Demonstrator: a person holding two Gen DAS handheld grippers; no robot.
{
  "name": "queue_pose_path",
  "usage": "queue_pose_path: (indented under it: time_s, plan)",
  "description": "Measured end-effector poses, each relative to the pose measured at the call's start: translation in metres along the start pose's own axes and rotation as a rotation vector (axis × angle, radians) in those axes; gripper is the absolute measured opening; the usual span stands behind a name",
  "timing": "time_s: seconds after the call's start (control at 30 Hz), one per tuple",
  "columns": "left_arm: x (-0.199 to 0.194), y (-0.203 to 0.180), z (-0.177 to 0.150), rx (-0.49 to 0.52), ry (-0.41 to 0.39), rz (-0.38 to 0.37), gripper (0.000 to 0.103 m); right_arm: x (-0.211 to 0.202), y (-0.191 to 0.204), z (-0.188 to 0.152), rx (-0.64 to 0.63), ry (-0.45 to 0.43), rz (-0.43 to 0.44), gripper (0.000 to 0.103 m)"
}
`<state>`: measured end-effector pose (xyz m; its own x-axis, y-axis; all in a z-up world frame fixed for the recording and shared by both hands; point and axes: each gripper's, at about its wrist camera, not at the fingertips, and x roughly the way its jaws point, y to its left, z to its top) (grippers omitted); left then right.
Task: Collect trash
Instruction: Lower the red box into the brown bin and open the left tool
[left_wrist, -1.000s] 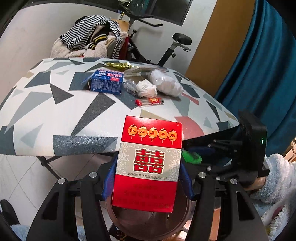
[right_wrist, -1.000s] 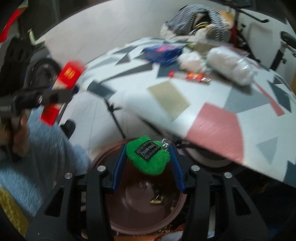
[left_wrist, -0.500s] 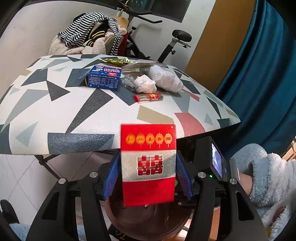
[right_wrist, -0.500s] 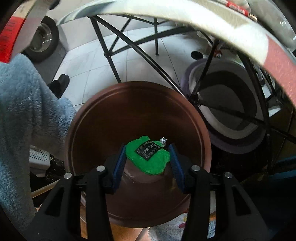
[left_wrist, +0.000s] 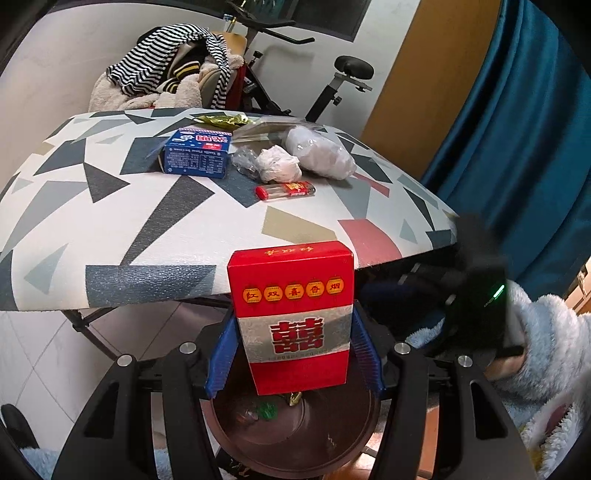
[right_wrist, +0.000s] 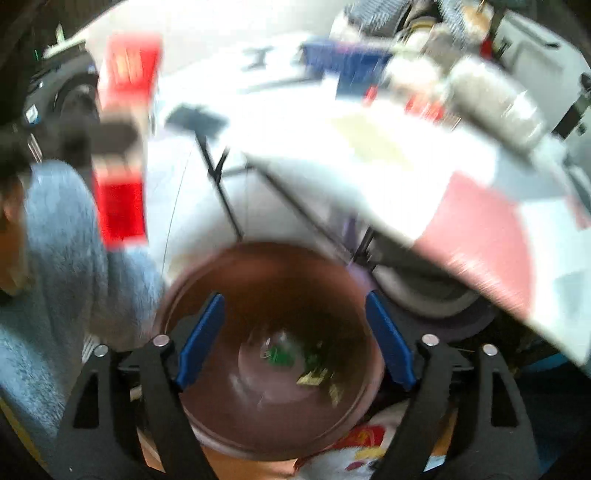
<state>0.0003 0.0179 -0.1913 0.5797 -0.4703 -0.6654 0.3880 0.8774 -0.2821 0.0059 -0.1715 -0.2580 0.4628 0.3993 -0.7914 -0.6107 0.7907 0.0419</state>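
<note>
My left gripper (left_wrist: 293, 350) is shut on a red cigarette pack (left_wrist: 291, 314), held upright above a brown round bin (left_wrist: 295, 439) on the floor. My right gripper (right_wrist: 293, 347) hangs over the same brown bin (right_wrist: 266, 288), its jaws opening wide with nothing between them. A small green item (right_wrist: 279, 356) lies at the bin's bottom among scraps. On the patterned table (left_wrist: 110, 221) remain a blue carton (left_wrist: 195, 157), a crumpled tissue (left_wrist: 277, 168), a plastic-wrapped white bundle (left_wrist: 317, 153) and a red lighter (left_wrist: 284, 190). The right wrist view is motion-blurred.
The table's metal legs (left_wrist: 85, 328) stand beside the bin. A chair piled with striped clothes (left_wrist: 166, 62) and an exercise bike (left_wrist: 332, 92) stand behind the table. A blue curtain (left_wrist: 517, 129) hangs at right. A person's fluffy blue sleeve (right_wrist: 55, 277) holds the left gripper.
The right gripper opened and the green item dropped from its jaws into the brown bin. The right view swung up toward the table. The left gripper kept hold of the red pack.
</note>
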Motion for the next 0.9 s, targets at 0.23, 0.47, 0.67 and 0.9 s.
queue_pose_path:
  time_s: [0.23, 0.47, 0.67, 0.9]
  plan:
    - [0.008, -0.002, -0.002, 0.016, 0.027, 0.004, 0.056, -0.039, -0.037, 0.016, 0.111, -0.173, -0.125, 0.091]
    - [0.030, -0.009, -0.005, 0.058, 0.094, 0.023, 0.056, -0.046, -0.075, 0.028, 0.251, -0.206, -0.150, 0.097]
    - [0.062, -0.017, -0.016, 0.114, 0.210, 0.056, 0.056, -0.043, -0.083, 0.029, 0.297, -0.223, -0.152, 0.097]
    - [0.083, -0.022, -0.025, 0.159, 0.298, 0.089, 0.064, -0.038, -0.079, 0.032, 0.276, -0.212, -0.161, 0.097]
